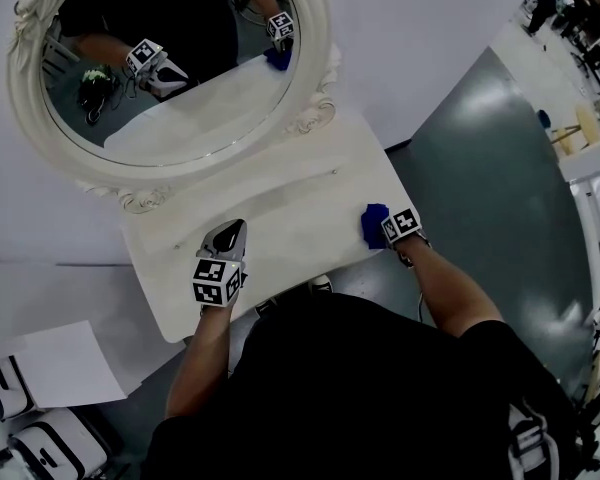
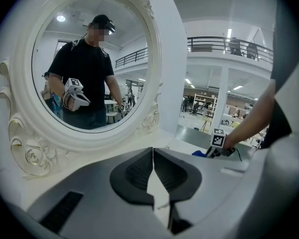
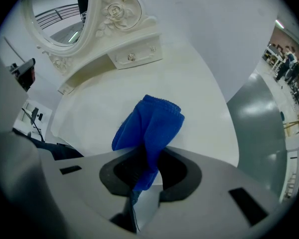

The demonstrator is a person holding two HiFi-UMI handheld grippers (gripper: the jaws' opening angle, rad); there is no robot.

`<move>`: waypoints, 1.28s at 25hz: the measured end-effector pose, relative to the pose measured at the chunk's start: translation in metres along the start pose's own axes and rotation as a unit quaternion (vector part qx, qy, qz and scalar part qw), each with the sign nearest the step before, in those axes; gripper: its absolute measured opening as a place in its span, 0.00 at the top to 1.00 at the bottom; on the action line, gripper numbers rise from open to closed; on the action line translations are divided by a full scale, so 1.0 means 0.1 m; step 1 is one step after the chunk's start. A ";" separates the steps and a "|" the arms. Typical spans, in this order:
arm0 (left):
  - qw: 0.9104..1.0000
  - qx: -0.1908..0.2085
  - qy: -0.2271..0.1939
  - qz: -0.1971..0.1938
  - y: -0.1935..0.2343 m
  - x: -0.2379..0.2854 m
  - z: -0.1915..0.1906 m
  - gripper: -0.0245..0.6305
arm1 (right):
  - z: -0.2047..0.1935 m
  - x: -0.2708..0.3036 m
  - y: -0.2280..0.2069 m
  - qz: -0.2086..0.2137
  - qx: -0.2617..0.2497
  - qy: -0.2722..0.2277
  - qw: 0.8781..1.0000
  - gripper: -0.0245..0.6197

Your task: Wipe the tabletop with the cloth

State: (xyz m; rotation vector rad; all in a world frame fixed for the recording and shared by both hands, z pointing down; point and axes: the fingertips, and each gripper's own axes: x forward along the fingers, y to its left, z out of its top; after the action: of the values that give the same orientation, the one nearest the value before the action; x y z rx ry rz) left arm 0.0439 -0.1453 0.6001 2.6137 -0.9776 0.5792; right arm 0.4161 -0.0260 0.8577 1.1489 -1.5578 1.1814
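Cloth [image 3: 149, 128] in right gripper [image 1: 385, 230], oval mirror [image 1: 170, 68] behind tabletop [image 1: 280, 218]

Ornate white oval mirror [image 1: 318, 38], pale wall [image 1: 420, 28], glossy grey floor [image 1: 500, 198], railed balcony [image 2: 229, 45] beyond

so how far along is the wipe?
Done: the cloth is picked up, clamped in the right gripper. In hand: it sits at the right edge of the tabletop. Left: the span toward the left gripper, which is shut and empty. No marks show what has been wiped.
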 end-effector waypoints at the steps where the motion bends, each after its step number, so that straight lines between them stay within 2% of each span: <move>1: 1.000 0.000 0.000 0.001 0.01 -0.01 0.00 0.94 | 0.00 0.00 0.00 -0.001 -0.001 0.001 1.000 0.86; 8: 1.000 -0.005 -0.008 0.014 0.12 -0.14 0.01 0.94 | 0.10 -0.05 0.06 -0.018 -0.016 0.008 1.000 0.89; 15: 0.999 -0.016 -0.013 0.042 0.38 -0.46 -0.07 0.94 | 0.83 -0.21 0.70 0.010 -0.060 -0.053 0.997 0.90; 19: 0.997 -0.024 -0.019 0.065 0.58 -0.73 -0.14 0.94 | 1.40 -0.29 1.35 0.045 -0.100 -0.090 0.990 0.90; 24: 0.994 -0.037 -0.026 0.101 0.87 -1.12 -0.24 0.94 | 2.00 -0.36 2.34 0.113 -0.134 -0.125 0.977 0.90; 32: 0.983 -0.070 -0.032 0.168 1.26 -1.80 -0.53 0.94 | 2.60 -0.23 3.98 0.188 -0.227 -0.125 0.947 0.90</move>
State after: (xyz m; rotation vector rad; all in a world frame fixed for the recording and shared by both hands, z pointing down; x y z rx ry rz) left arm -0.1793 -0.1156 0.5798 2.3729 -1.4394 0.4844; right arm 0.0107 -0.2232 0.7054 0.7317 -2.1782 0.8531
